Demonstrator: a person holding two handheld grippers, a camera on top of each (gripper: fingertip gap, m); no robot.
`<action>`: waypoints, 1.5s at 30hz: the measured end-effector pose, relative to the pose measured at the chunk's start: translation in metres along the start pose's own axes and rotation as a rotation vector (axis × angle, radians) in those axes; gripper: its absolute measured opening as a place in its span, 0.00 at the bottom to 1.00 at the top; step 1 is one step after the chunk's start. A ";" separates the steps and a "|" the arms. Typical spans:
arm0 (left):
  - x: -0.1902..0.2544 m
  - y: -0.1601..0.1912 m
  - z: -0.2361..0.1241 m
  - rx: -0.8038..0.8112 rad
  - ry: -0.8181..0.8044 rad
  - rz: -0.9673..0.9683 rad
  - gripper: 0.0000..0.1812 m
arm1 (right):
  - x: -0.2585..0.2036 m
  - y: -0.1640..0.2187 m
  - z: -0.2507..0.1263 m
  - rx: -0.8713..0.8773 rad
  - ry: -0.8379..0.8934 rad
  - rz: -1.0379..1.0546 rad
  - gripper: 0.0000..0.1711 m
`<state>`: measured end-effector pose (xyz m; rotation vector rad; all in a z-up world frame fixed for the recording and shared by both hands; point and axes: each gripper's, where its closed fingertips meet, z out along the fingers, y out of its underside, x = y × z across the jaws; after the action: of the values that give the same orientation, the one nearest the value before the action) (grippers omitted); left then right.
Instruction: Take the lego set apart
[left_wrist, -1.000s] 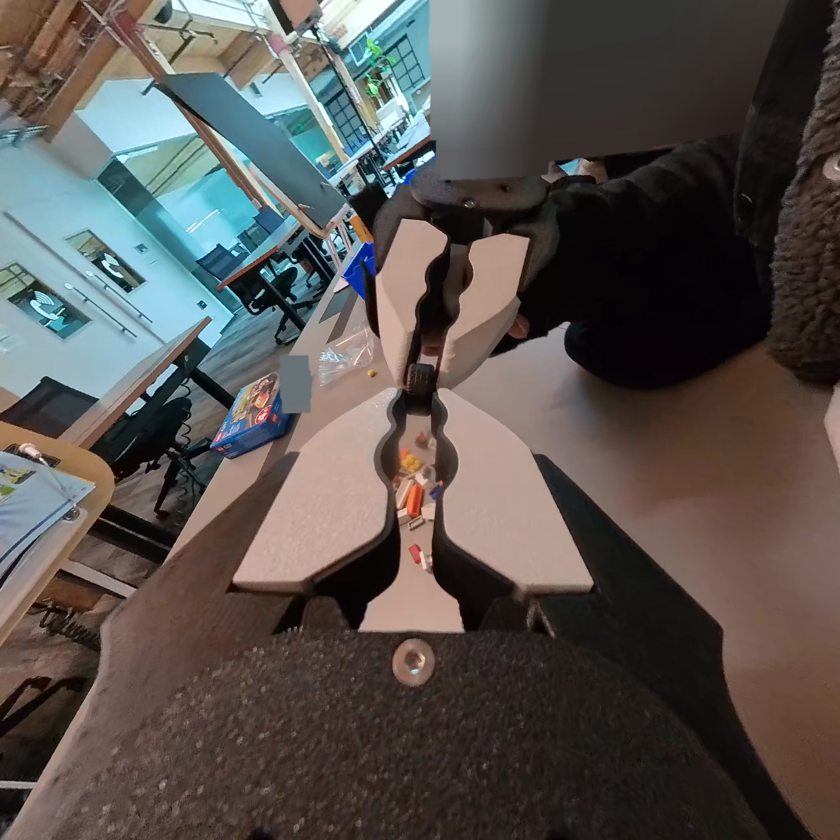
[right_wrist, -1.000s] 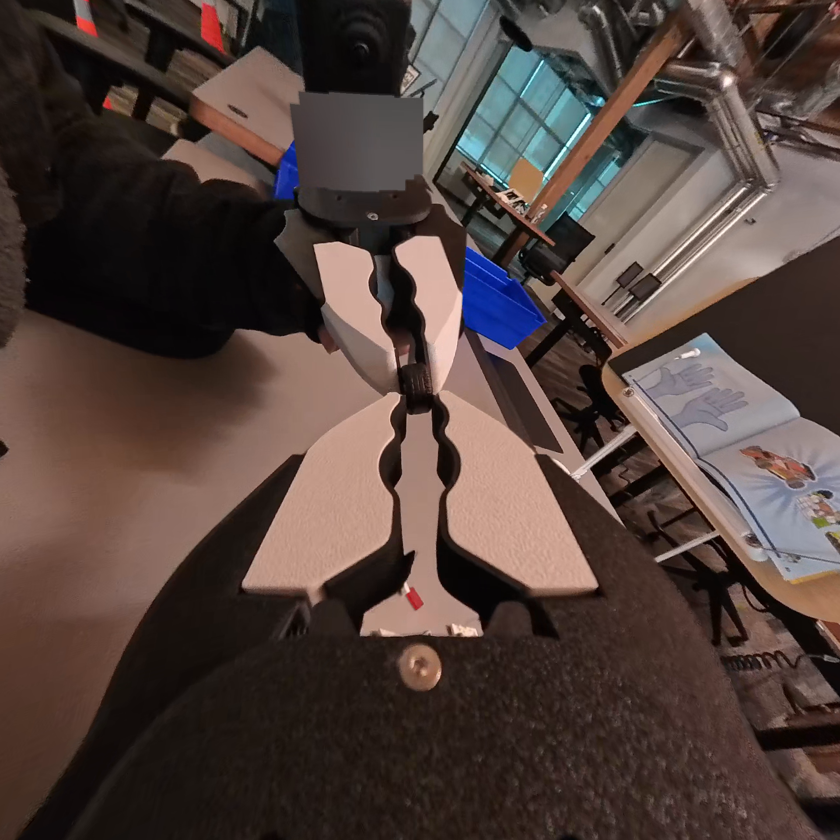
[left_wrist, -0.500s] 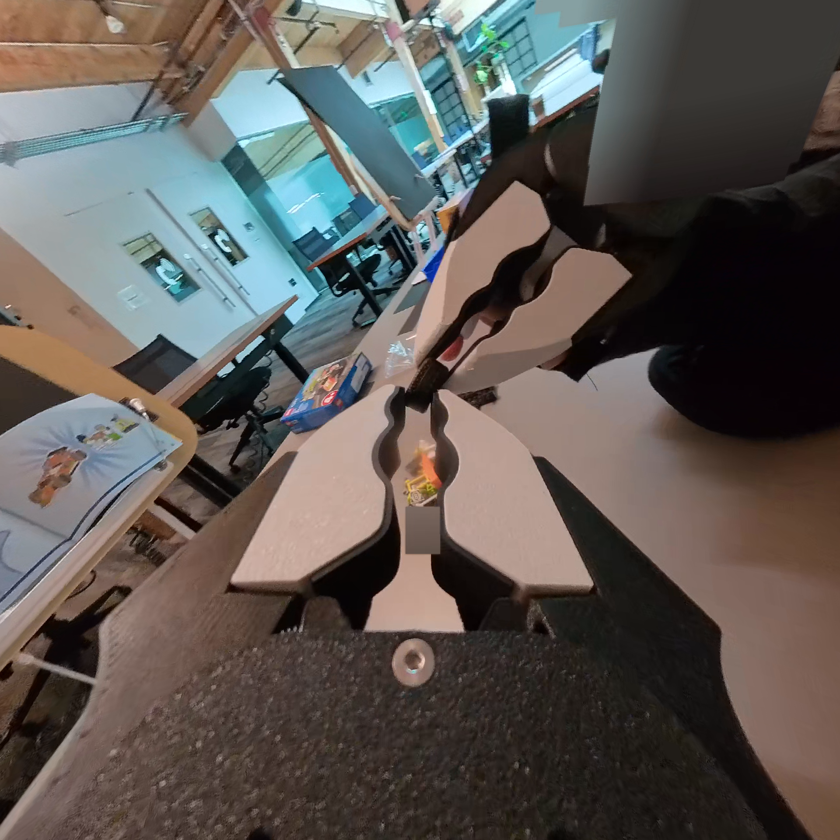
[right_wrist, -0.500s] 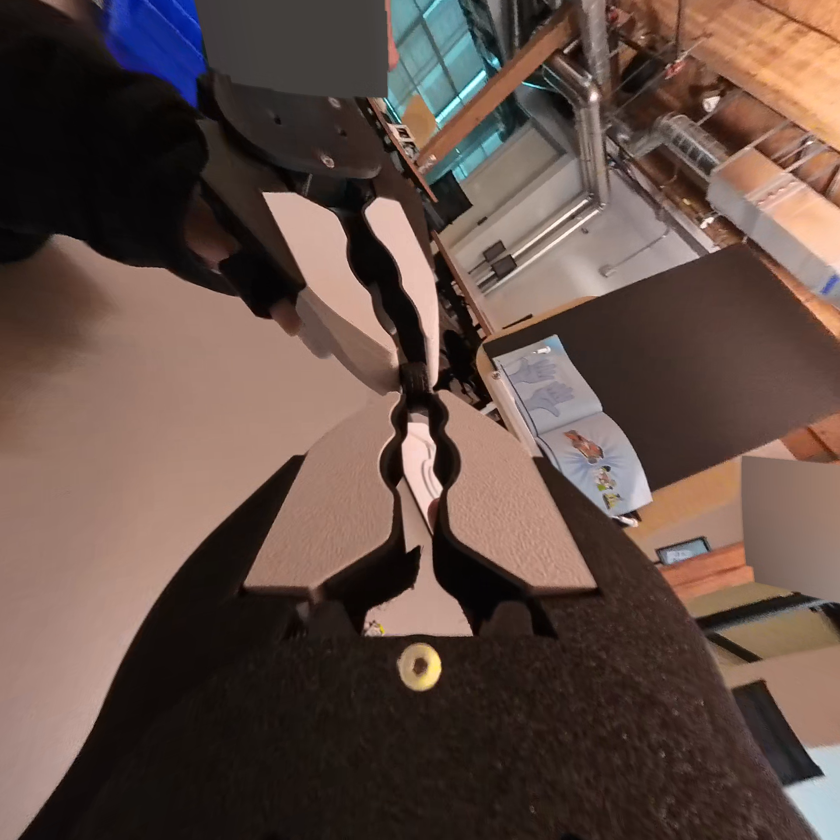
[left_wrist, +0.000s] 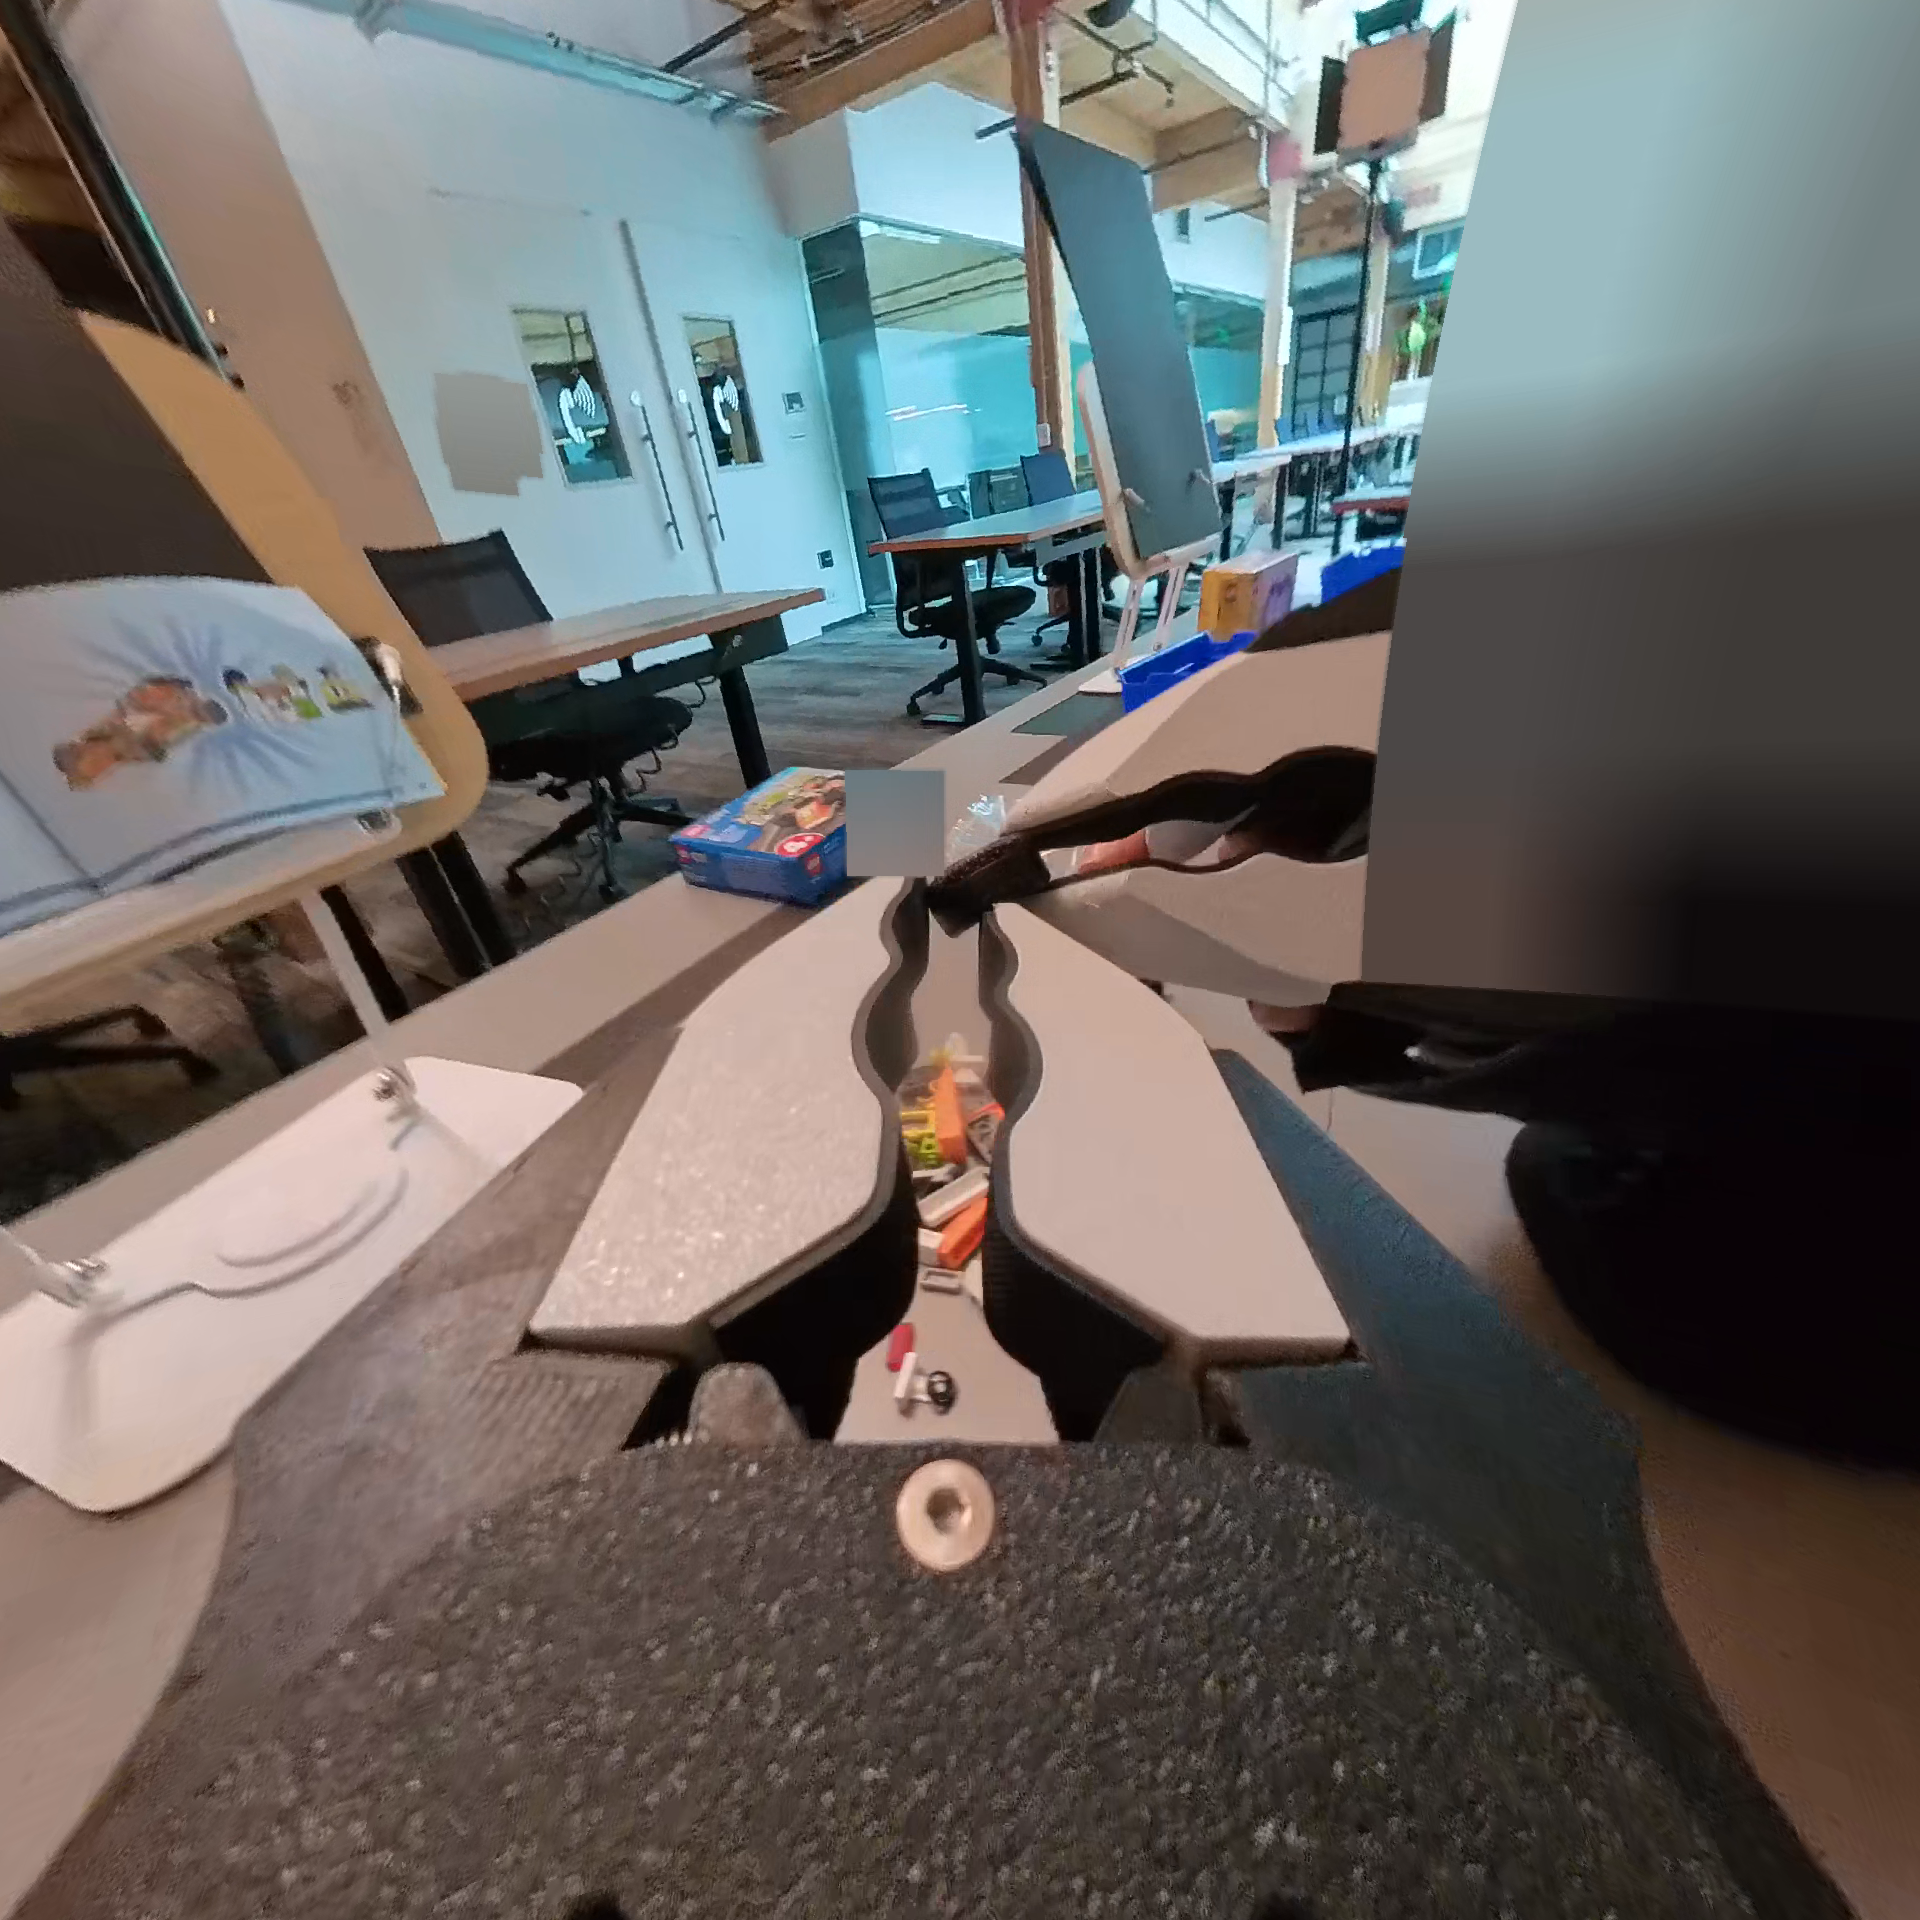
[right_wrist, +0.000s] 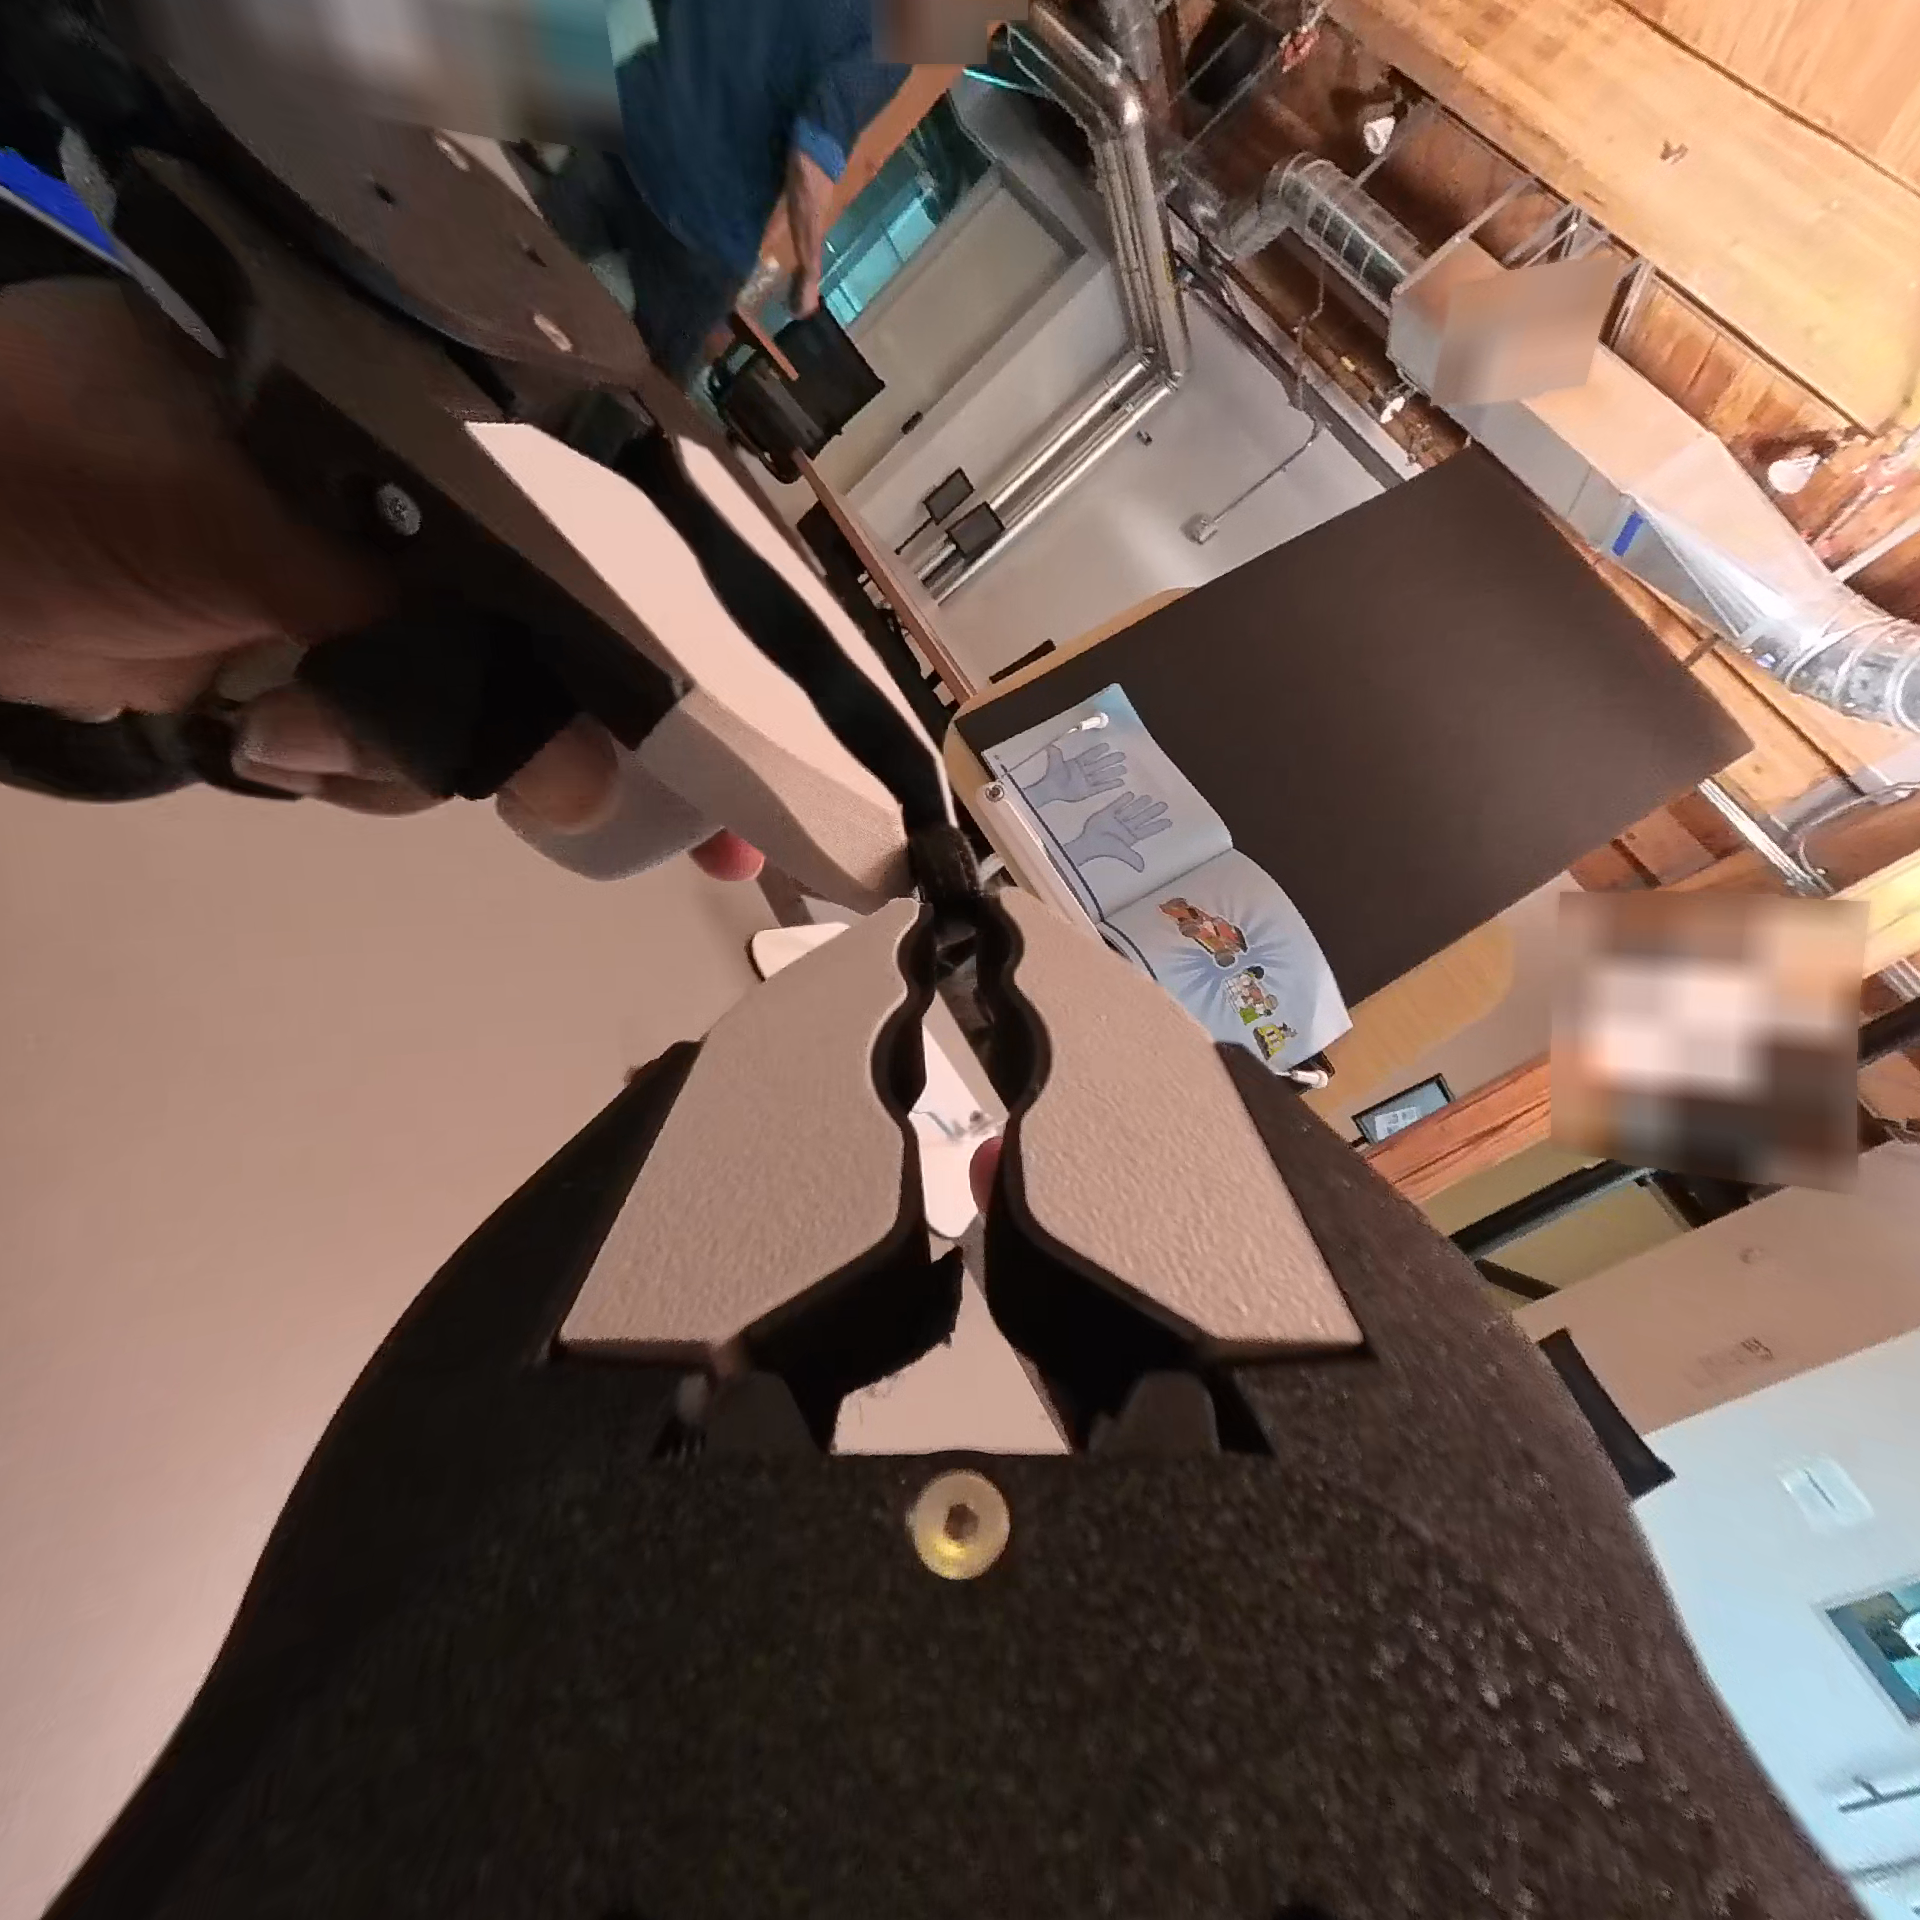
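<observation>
Two grippers (left_wrist: 940, 909) (right_wrist: 951, 914) pinch one black wheel (left_wrist: 982, 883)

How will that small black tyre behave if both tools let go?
The tyre, pinched between the left tool and right tool, looks round, so probably rolls. It seems rubbery and tiny: likely light, bouncing toward the loose bricks.

Daylight is pouring in from the far windows (left_wrist: 1340, 343), keeping the room bright. The wide lens is bending both views at the edges. The right wrist view is smearing with motion blur, warm-tinted, and a hand (right_wrist: 156, 582) is looming out of focus.
</observation>
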<state>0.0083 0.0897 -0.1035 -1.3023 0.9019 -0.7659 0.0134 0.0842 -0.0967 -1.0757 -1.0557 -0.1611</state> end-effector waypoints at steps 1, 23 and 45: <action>-0.001 0.001 0.001 0.004 0.000 -0.049 0.05 | 0.000 0.001 0.001 -0.001 0.006 0.006 0.04; 0.021 0.007 -0.002 0.028 0.234 0.106 0.12 | -0.013 0.001 -0.016 0.208 -0.483 0.589 0.04; 0.013 0.005 -0.005 0.015 0.084 0.228 0.06 | -0.014 0.002 -0.005 0.165 -0.340 0.440 0.01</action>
<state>0.0099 0.0768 -0.1103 -1.1375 1.0901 -0.6505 0.0103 0.0759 -0.1092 -1.1815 -1.0828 0.4686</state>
